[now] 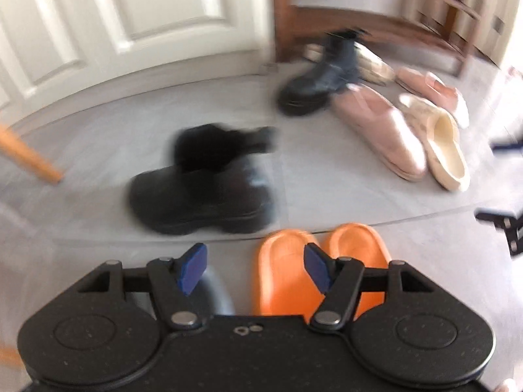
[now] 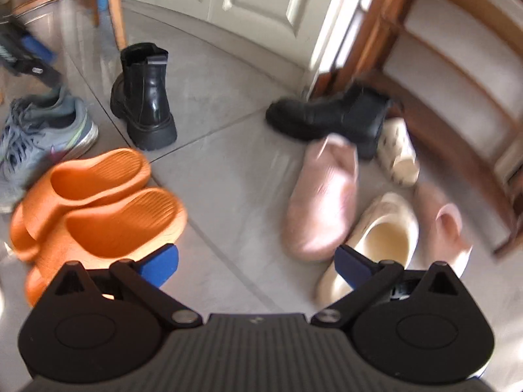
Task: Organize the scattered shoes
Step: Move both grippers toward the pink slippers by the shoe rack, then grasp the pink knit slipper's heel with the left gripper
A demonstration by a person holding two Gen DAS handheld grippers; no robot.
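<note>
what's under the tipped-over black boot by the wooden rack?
The tipped boot lies across the toe of a pink slipper, with a cream clog at its shaft. Whether the boot rests on them or anything else lies beneath is hidden.

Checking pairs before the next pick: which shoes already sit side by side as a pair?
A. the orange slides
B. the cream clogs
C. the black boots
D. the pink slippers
A: the two orange slides lie touching, side by side, toes the same way, while one black boot stands upright well apart from the other black boot, which lies tipped over by the shelf.
</note>
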